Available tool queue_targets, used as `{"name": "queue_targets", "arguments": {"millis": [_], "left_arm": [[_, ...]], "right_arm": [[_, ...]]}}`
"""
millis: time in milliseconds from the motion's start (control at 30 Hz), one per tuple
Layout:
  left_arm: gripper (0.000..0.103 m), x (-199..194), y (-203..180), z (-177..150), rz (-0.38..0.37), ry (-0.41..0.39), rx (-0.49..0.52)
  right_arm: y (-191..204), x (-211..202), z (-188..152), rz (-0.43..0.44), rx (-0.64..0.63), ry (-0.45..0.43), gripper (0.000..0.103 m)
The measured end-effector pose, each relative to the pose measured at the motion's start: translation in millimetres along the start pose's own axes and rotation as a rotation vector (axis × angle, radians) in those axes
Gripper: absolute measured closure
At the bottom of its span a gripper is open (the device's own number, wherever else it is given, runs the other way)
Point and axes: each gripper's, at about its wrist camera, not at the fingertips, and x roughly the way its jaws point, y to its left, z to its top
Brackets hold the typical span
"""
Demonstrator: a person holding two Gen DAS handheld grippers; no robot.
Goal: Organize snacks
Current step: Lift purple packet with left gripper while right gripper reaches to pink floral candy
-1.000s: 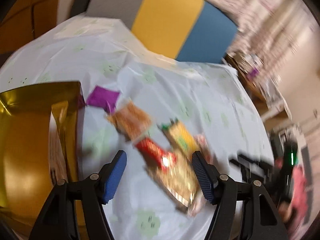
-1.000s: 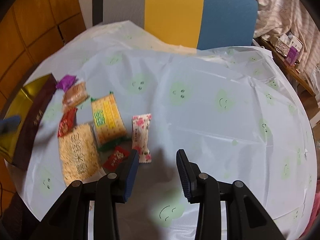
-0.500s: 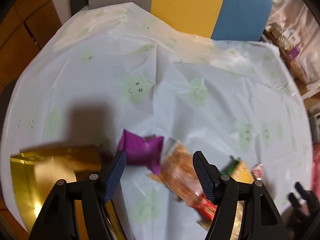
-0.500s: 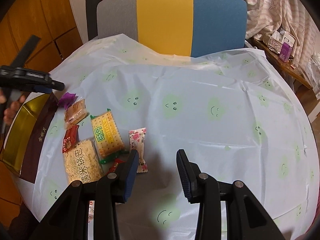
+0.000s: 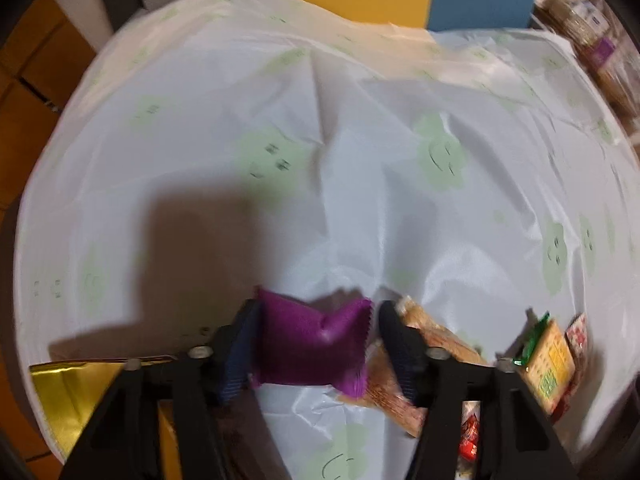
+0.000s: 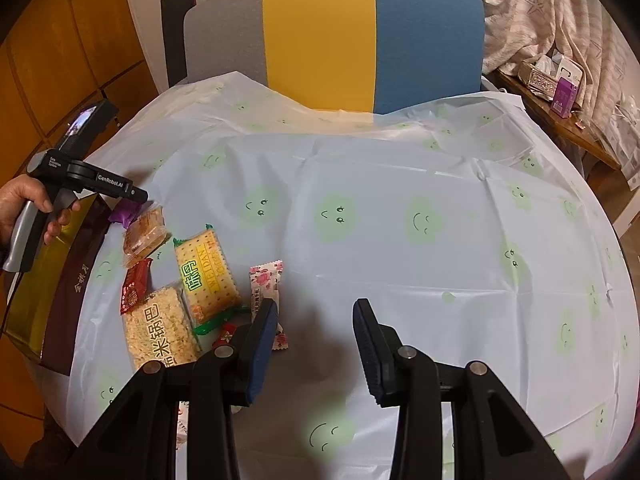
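**A:** What's my left side doing?

**B:** From where I'm steering, the left gripper (image 5: 314, 340) points steeply down at the table, and its jaws have just been closing with the purple packet (image 5: 310, 346) between them. The left pad looks to be against the packet's end; on the right I can see a thin gap between pad and wrapper, so I'd call it not yet squeezed. The picture is a little blurred there.

**A:** Where does that packet sit?

**B:** On the tablecloth (image 5: 360, 200), at the far end of the snack row, just beside the gold box (image 5: 68, 396) and touching the orange-brown biscuit packet (image 5: 424, 344).

**A:** And my right?

**B:** The right gripper (image 6: 316, 344) hangs over the cloth with its jaws apart and nothing between them. Its left finger partly covers the pink flowered candy (image 6: 264, 284).

**A:** The rest of the snacks?

**B:** Through the right camera: a yellow cracker pack (image 6: 208, 276) beside the candy, a puffed rice bar (image 6: 160, 332) nearer me, a red packet (image 6: 136, 286) touching the bar's far end, and a small red candy (image 6: 226, 336) by the left finger. The hand (image 6: 24, 208) grips the left tool's handle over the box.
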Motion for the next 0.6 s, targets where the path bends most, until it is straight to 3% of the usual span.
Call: {"name": "queue_targets", "arguments": {"millis": [167, 467, 600], "left_arm": [[0.054, -3.4, -4.1, -4.0, -0.006, -0.038, 0.024], [0.055, -31.8, -19.3, -32.6, -0.237, -0.147, -0.04], [0.055, -52.5, -39.5, -64.1, -0.33, -0.182, 0.004]], "right_arm": [[-1.4, 1.3, 0.6, -0.008, 0.004, 0.003, 0.063], [-8.8, 2.4, 1.3, -0.026, 0.034, 0.004, 0.063], [-11.9, 3.5, 1.3, -0.04, 0.045, 0.007, 0.063]]}}
